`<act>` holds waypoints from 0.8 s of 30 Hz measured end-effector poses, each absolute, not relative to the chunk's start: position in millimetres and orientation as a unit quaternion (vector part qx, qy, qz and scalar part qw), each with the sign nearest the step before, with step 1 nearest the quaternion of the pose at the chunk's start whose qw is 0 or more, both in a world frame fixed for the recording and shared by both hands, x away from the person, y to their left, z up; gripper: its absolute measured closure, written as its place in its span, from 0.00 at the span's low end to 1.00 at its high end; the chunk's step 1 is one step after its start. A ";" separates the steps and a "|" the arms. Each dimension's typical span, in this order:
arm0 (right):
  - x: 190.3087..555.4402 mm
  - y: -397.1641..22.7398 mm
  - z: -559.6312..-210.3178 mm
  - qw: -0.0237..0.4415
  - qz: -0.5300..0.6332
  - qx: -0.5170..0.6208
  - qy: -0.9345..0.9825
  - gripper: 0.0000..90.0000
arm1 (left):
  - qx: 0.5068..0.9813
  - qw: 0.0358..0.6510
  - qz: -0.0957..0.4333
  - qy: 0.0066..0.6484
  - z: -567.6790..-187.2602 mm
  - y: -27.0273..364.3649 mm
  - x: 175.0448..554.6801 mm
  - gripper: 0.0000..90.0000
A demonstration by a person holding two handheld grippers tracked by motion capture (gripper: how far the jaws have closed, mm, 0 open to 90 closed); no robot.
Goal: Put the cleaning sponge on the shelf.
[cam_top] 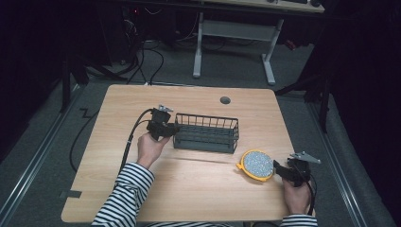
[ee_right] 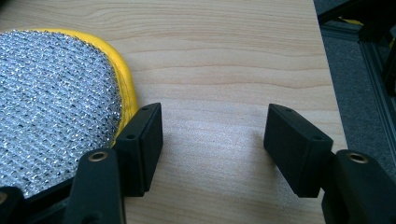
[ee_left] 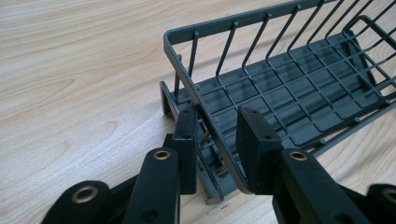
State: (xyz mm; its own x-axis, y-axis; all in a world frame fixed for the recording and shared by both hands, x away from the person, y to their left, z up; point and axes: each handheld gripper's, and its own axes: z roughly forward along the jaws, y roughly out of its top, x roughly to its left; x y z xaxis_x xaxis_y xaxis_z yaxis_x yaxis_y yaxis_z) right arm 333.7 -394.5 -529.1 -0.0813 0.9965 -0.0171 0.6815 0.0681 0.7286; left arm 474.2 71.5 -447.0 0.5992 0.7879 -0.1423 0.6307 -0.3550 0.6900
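Note:
A dark grey wire basket point(cam_top: 206, 116) stands near the middle of the wooden table, with nothing in it. My left gripper point(cam_top: 174, 128) is at its left end. In the left gripper view the two jaws straddle the end wall of the basket point(ee_left: 224, 29), one outside and one inside, and my left gripper point(ee_left: 219, 135) is shut on that wall. A round silver mesh scrubber with a yellow rim point(cam_top: 257, 164) lies at the front right. My right gripper point(cam_top: 276, 168) rests just right of it. In the right gripper view my right gripper point(ee_right: 212, 135) is open over bare wood, its left jaw against the scrubber point(ee_right: 51, 93).
A grey cable hole point(cam_top: 225, 100) sits in the table near the far edge. The table's right edge point(ee_right: 329, 70) runs close beside my right gripper, with floor and rails beyond it. A white desk frame point(cam_top: 234, 35) stands behind the table.

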 end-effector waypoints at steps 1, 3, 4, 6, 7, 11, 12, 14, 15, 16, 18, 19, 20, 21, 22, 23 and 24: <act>333.8 -394.5 -529.2 0.275 0.287 0.619 0.677 0.42 | 0.817 0.367 0.107 0.432 -447.1 72.4 472.5 0.77; 333.8 -394.5 -529.2 0.275 0.287 0.619 0.677 0.42 | 0.815 0.369 0.107 0.433 -447.3 72.8 471.5 0.77; 333.8 -394.6 -529.2 0.275 0.287 0.619 0.678 0.42 | 0.813 0.374 0.107 0.433 -448.1 74.4 469.5 0.77; 333.8 -394.6 -529.2 0.275 0.287 0.619 0.678 0.42 | 0.812 0.377 0.106 0.434 -448.5 74.9 468.8 0.77; 333.8 -394.6 -529.2 0.275 0.287 0.619 0.678 0.42 | 0.812 0.377 0.105 0.432 -448.3 75.4 467.9 0.77; 333.8 -394.5 -529.1 0.275 0.287 0.619 0.677 0.42 | 0.813 0.377 0.104 0.431 -448.2 75.6 467.9 0.77; 333.8 -394.6 -529.2 0.275 0.287 0.619 0.678 0.42 | 0.813 0.377 0.103 0.432 -448.2 75.8 468.3 0.77; 333.8 -394.6 -529.2 0.275 0.287 0.619 0.678 0.42 | 0.813 0.377 0.100 0.433 -448.1 76.0 469.5 0.77; 333.8 -394.5 -529.1 0.275 0.287 0.620 0.677 0.42 | 0.814 0.375 0.100 0.433 -447.9 75.8 470.5 0.77; 333.8 -394.5 -529.1 0.275 0.287 0.620 0.677 0.42 | 0.814 0.375 0.100 0.433 -447.9 75.8 470.5 0.77; 333.8 -394.5 -529.2 0.275 0.287 0.619 0.677 0.42 | 0.814 0.375 0.102 0.433 -447.8 75.3 470.9 0.77; 333.8 -394.5 -529.1 0.275 0.287 0.620 0.677 0.42 | 0.814 0.374 0.101 0.433 -447.9 75.4 471.2 0.77; 333.8 -394.5 -529.2 0.275 0.287 0.619 0.677 0.42 | 0.813 0.375 0.101 0.434 -448.0 75.4 471.4 0.77; 333.8 -394.6 -529.2 0.275 0.287 0.619 0.677 0.42 | 0.813 0.375 0.100 0.434 -448.1 75.6 471.7 0.77; 333.7 -394.5 -529.1 0.274 0.287 0.620 0.677 0.42 | 0.813 0.375 0.101 0.434 -448.2 75.4 471.8 0.77; 333.8 -394.6 -529.2 0.275 0.287 0.619 0.677 0.42 | 0.812 0.375 0.102 0.435 -448.4 75.3 472.0 0.77; 333.8 -394.6 -529.2 0.275 0.287 0.619 0.677 0.42 | 0.812 0.376 0.102 0.435 -448.6 75.2 472.1 0.77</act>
State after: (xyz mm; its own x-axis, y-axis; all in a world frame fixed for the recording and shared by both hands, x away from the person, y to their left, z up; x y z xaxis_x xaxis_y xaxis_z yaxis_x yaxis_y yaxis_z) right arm 333.8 -394.6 -529.2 -0.0819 0.9965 -0.0164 0.6814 0.0679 0.7287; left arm 472.1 75.2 -448.6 0.6002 0.7835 -0.1608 0.6298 -0.3390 0.6989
